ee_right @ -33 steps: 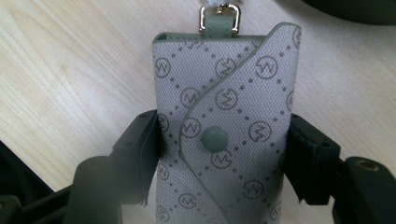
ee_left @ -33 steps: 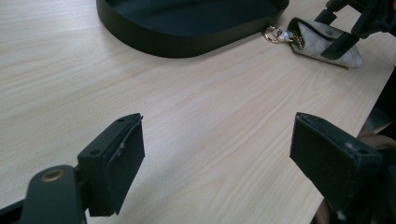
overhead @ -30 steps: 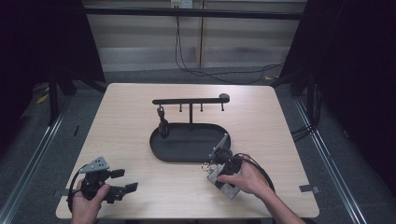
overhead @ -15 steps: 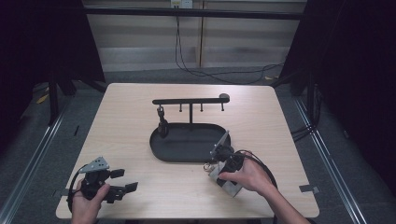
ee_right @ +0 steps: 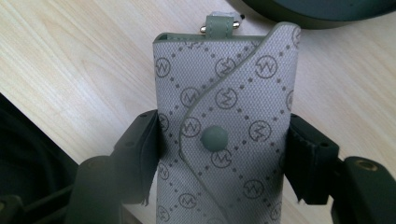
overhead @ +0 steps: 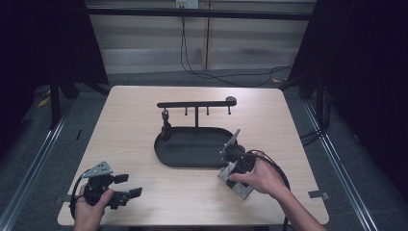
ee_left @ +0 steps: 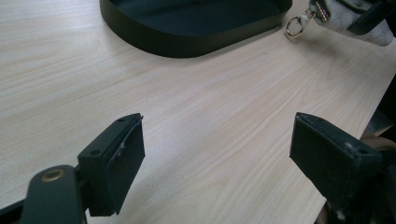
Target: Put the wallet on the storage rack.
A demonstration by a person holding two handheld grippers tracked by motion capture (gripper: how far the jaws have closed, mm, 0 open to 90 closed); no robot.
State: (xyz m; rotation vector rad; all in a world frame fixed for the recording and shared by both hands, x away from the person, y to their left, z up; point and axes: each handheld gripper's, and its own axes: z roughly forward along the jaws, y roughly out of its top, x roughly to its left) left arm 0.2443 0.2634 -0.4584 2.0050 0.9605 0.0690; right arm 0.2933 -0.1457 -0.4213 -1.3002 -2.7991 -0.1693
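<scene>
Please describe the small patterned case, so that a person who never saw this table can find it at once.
Start at the black oval tray in the middle of the table. At its right end, the right gripper clamps a grey pouch. Its printed monogram fabric, snap button and key ring set it apart.

Wooden table (overhead: pixel 144 115), black oval tray (overhead: pixel 192 149), hanger stand (overhead: pixel 196 104), right gripper (overhead: pixel 230 153) at tray's edge

A lab-like recording booth: a bare wooden table (overhead: pixel 144 120) ringed by black curtains (overhead: pixel 43 43) and floor rails (overhead: pixel 33 159).
</scene>
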